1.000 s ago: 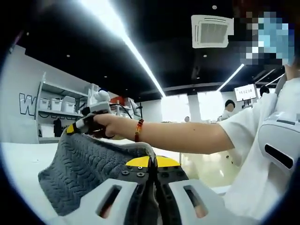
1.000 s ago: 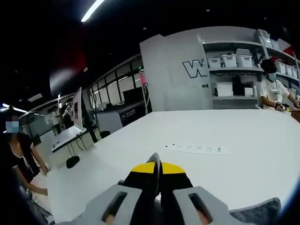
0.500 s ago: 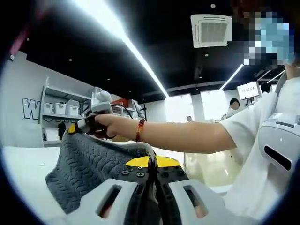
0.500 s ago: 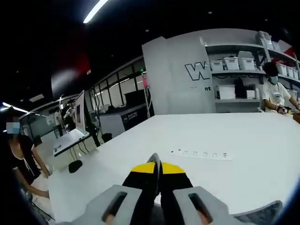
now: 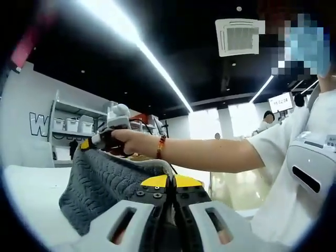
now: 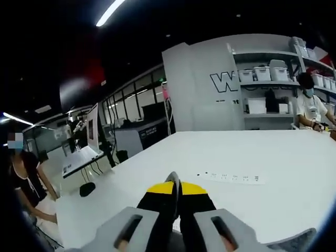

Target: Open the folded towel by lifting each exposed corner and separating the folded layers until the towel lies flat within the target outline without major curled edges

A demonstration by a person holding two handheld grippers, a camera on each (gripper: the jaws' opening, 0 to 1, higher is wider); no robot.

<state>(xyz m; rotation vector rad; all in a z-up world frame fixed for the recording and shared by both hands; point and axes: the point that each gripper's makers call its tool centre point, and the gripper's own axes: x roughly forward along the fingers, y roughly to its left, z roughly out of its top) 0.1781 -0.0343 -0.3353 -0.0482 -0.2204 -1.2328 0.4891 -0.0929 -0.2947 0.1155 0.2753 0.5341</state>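
Note:
A grey ribbed towel (image 5: 105, 184) hangs stretched in the air between both grippers, above the white table (image 5: 26, 194). My left gripper (image 5: 170, 184) is shut on one edge of it, the cloth bunched between its yellow-tipped jaws. At the towel's far upper corner, my right gripper (image 5: 86, 146) is held by a hand and pinches the cloth. In the right gripper view, the right gripper (image 6: 176, 188) has its jaws pressed together, and a bit of the grey towel (image 6: 294, 244) shows at the bottom right.
A white power strip (image 6: 231, 177) lies on the white table (image 6: 252, 152). Shelves with storage boxes (image 6: 268, 89) stand behind it, with a person (image 6: 310, 105) at the far right. A monitor (image 6: 93, 131) and another person (image 6: 26, 184) are off the table's left side.
Both views have tilted and risen slightly, and the towel hangs a little higher over the table. Both grips are unchanged.

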